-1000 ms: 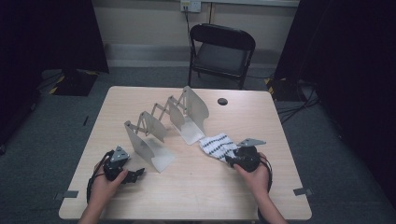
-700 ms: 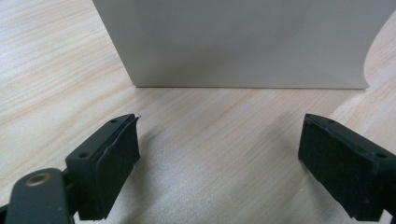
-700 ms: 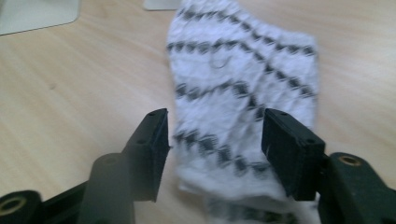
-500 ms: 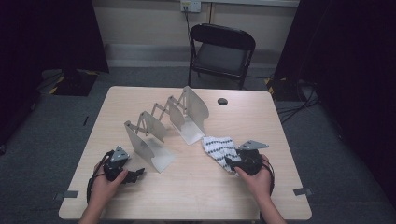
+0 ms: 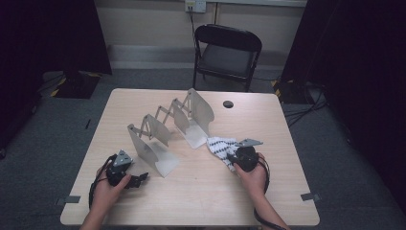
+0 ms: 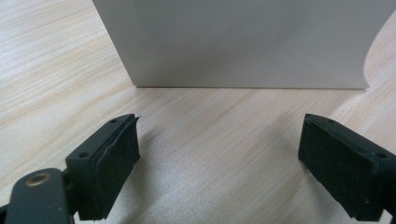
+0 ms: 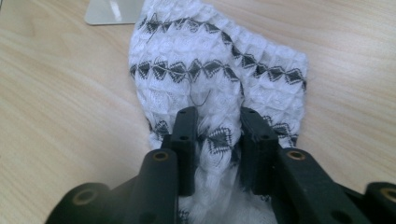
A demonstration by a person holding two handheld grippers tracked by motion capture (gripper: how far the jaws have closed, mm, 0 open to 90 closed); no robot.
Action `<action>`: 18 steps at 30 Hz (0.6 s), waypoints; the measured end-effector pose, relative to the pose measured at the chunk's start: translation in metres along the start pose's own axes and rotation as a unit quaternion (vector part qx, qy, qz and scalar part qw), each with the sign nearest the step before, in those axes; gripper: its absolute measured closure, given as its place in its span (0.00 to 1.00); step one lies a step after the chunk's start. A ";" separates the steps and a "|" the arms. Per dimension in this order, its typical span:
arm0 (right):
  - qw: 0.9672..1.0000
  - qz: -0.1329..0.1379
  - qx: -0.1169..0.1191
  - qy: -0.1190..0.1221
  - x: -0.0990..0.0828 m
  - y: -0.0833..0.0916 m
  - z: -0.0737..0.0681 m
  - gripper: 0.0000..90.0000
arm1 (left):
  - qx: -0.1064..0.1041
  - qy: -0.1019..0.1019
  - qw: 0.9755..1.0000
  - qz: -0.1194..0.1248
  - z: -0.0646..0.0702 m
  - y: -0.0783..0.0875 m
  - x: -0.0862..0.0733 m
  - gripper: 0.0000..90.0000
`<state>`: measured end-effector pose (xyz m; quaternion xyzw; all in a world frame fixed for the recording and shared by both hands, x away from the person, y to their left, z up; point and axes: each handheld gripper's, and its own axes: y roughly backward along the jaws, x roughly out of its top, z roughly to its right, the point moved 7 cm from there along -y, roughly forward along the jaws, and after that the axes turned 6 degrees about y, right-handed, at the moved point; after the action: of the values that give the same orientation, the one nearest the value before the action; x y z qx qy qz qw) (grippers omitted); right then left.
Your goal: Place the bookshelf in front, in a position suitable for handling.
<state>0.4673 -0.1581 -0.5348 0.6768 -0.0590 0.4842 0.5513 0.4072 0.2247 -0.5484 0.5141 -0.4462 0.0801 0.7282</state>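
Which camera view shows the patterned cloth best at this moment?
The right gripper view: the white cloth with grey diamond bands lies close up, bunched between the right claw, whose jaws have just been closing on it. The high view shows the cloth small beside the folding rack.

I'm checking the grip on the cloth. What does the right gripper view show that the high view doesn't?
Right gripper view: the right tongs, whose jaws have just been closing, pinch a bunched fold of the patterned cloth. High view: the accordion metal rack, the chair and the open left tongs. Both: the cloth on the wooden table.
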 end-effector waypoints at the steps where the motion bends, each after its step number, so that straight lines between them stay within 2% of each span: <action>1: 1.000 0.000 0.000 0.000 0.000 0.000 0.000 0.80 | 0.000 0.000 1.000 0.000 0.000 0.000 0.000 0.13; 5: 1.000 0.005 -0.014 -0.009 0.008 0.000 0.007 0.83 | 0.000 0.000 1.000 0.000 0.000 0.000 0.000 0.13; 6: 0.999 0.010 -0.026 -0.016 0.014 0.001 0.014 0.84 | 0.000 0.000 1.000 0.000 0.000 0.000 0.000 0.13; 7: 0.999 0.010 -0.026 -0.016 0.014 0.001 0.014 0.84 | 0.000 0.000 1.000 0.000 0.000 0.000 0.000 0.13; 9: 0.999 0.017 -0.036 -0.027 0.022 0.002 0.023 0.84 | 0.000 0.001 1.000 0.000 0.000 0.000 0.000 0.13; 13: 0.999 0.012 -0.048 -0.020 0.039 -0.007 0.033 0.83 | 0.000 0.002 1.000 0.000 0.000 0.000 0.000 0.13; 18: 0.999 0.006 -0.051 -0.014 0.051 -0.024 0.031 0.82 | 0.000 0.000 1.000 0.000 0.000 0.000 0.000 0.13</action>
<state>0.5273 -0.1503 -0.5120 0.6543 -0.0950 0.4747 0.5810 0.4073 0.2247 -0.5484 0.5140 -0.4462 0.0800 0.7283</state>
